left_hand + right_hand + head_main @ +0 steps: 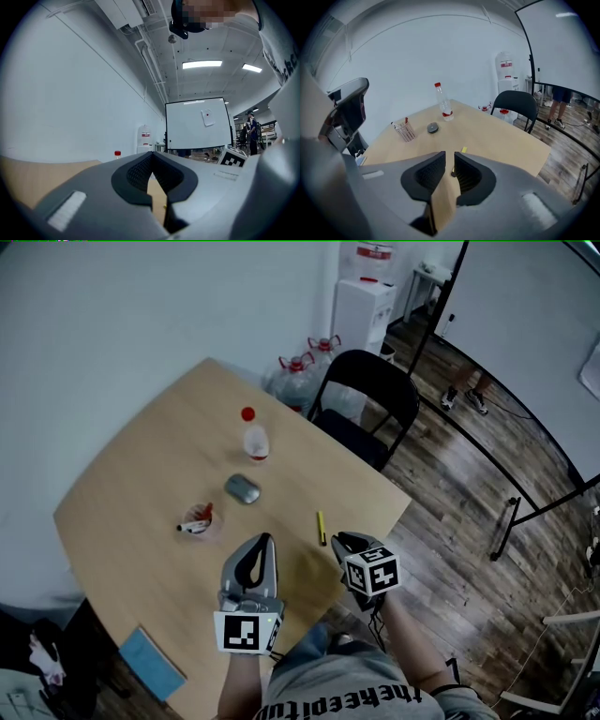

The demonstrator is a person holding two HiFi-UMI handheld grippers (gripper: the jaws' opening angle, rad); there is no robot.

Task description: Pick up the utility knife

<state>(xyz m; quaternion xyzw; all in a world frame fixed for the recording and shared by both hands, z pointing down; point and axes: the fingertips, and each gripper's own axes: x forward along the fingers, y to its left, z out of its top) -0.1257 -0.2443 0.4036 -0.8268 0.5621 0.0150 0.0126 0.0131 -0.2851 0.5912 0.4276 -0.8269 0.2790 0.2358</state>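
Observation:
The utility knife (321, 526) is a thin yellow bar lying flat on the wooden table (141, 474) near its right edge. My right gripper (343, 541) hovers just short of its near end, pointing down at the table, jaws a narrow gap apart with nothing pressed between them. In the right gripper view the knife's yellow tip (463, 149) shows just past the right gripper (449, 153); the rest is hidden behind the jaws. My left gripper (264, 538) is held level to the knife's left, its tips touching. The left gripper (153, 153) holds nothing.
A clear bottle with a red cap (254, 440), a grey mouse (242, 489) and a mesh pen cup (199, 521) stand farther back on the table. A blue notebook (150, 660) lies at the near left corner. A black chair (370, 399) stands beyond the table's far right edge.

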